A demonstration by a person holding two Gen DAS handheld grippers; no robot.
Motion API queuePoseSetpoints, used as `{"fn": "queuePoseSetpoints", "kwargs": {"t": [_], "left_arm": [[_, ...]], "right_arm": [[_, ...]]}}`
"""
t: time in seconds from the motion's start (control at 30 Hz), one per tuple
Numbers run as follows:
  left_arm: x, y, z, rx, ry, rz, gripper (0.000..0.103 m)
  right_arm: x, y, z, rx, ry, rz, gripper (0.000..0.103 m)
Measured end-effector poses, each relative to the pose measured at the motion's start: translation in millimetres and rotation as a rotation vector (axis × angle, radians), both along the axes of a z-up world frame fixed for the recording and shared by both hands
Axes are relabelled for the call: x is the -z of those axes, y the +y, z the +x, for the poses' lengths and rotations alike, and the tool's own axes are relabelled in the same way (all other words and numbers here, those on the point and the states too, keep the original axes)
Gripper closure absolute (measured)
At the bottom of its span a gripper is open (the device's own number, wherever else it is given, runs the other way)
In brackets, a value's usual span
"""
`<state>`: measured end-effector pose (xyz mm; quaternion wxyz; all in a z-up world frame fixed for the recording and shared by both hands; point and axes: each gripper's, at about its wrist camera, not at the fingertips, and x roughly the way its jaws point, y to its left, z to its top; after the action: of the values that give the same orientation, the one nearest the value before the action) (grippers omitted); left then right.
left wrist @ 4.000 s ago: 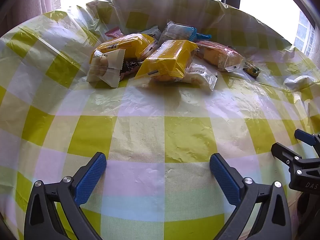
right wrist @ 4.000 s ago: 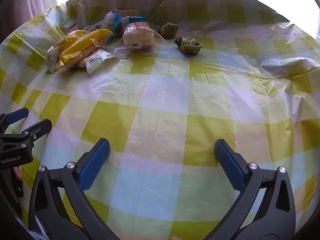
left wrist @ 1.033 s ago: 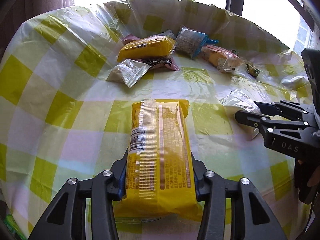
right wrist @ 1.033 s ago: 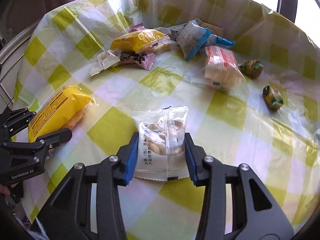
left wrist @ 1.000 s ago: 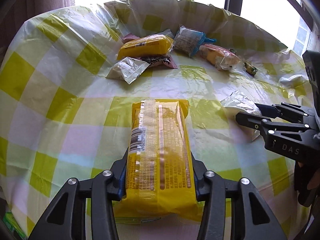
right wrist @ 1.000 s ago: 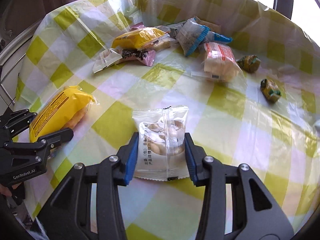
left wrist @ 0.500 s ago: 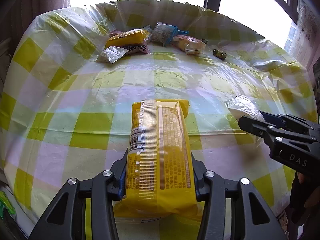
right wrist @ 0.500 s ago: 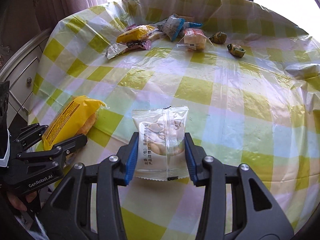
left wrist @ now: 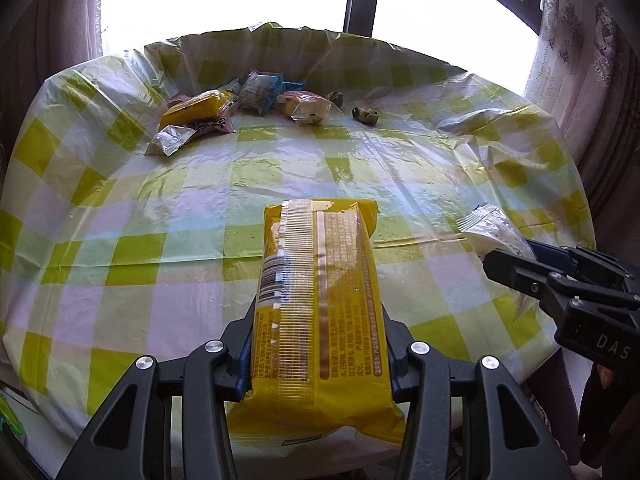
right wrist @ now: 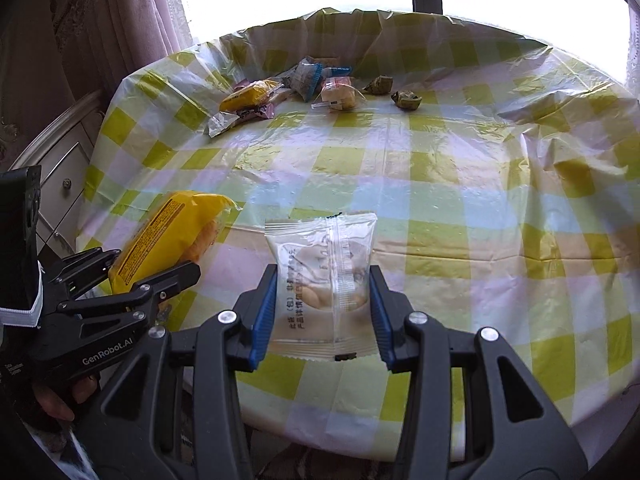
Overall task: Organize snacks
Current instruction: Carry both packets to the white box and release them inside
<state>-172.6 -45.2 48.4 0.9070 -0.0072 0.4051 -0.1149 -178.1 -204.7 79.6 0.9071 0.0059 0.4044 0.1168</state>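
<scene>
Left gripper [left wrist: 320,354] is clamped on the long yellow plastic snack pack [left wrist: 320,300], its long axis pointing away; right gripper [right wrist: 322,316] pinches the clear cookie packet [right wrist: 324,280], both over the table's near edge, far from the pile.

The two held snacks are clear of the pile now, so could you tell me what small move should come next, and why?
Probably lower both onto bare cloth near the table's front edge. The left gripper clamps the yellow pack, the right gripper the clear packet, both over the near edge, far from the pile.
</scene>
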Motion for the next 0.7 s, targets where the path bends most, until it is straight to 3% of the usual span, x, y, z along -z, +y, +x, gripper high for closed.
{"fn": "queuePoseSetpoints", "kwargs": {"t": [0.33, 0.7], "left_arm": [[-21, -45, -26, 0.131, -0.064, 0.009, 0.054], [-49, -139, -55, 0.402, -0.107, 0.008, 0.054]], "right_arm": [[-23, -53, -52, 0.114, -0.045, 0.0, 0.056], [-39, -150, -120, 0.349, -0.098, -0.004, 0.056]]}}
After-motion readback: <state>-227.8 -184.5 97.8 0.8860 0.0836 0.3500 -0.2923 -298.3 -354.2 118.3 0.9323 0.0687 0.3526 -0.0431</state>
